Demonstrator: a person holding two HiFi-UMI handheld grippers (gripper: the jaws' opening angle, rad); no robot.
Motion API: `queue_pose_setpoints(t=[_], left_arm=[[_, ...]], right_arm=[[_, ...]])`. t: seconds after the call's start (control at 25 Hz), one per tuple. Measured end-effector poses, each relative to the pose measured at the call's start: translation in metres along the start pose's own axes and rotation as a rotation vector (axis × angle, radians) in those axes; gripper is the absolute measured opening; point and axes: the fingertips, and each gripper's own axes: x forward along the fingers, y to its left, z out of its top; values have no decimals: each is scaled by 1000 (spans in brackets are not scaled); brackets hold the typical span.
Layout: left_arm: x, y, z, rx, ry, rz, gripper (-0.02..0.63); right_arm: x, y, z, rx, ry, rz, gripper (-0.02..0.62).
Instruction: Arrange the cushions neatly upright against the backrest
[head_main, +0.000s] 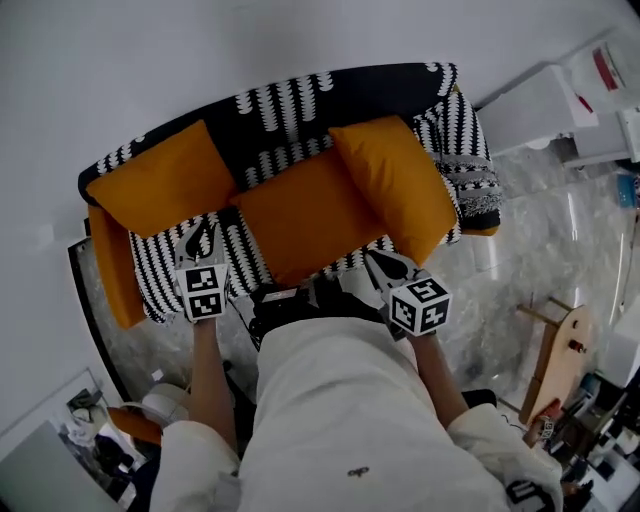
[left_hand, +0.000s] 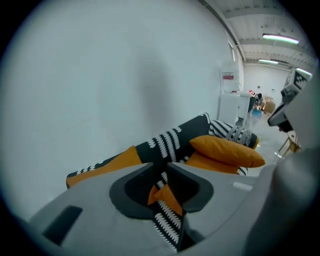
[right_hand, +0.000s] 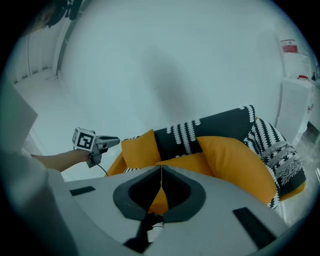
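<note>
The left-hand square orange fabric cushion (head_main: 160, 180) stands against the backrest of the black-and-white patterned fabric sofa (head_main: 290, 100). The middle orange cushion (head_main: 300, 215) lies flat on the seat, and the right-hand orange cushion (head_main: 395, 185) leans tilted, overlapping it. Over the seat's front edge I hold my left tongs (head_main: 203, 238) released and empty, my right tongs (head_main: 385, 262) clenched on nothing.

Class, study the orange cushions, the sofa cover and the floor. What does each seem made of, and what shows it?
Orange cushions: likely woven fabric over soft filling, matte; they bulge and sag.
Sofa cover: probably printed cloth, matte, black-and-white pattern.
Floor: looks like polished stone or tile, glossy, veined, reflecting light.
</note>
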Motion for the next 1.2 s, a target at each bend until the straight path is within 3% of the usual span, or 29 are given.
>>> queue_pose_setpoints(t=[0.2, 0.48, 0.92, 1.2], left_arm=[[-33, -47, 30, -40, -71, -33, 62], [-56, -66, 24, -73, -133, -118, 12], [-48, -129, 53, 13, -272, -391, 13], [-58, -146, 38, 35, -271, -529, 13]], right_arm=[[-1, -9, -13, 10, 26, 33, 9], [17, 0, -16, -4, 55, 8, 9], [-8, -4, -5, -41, 31, -156, 9], [-4, 4, -18, -60, 56, -206, 9]])
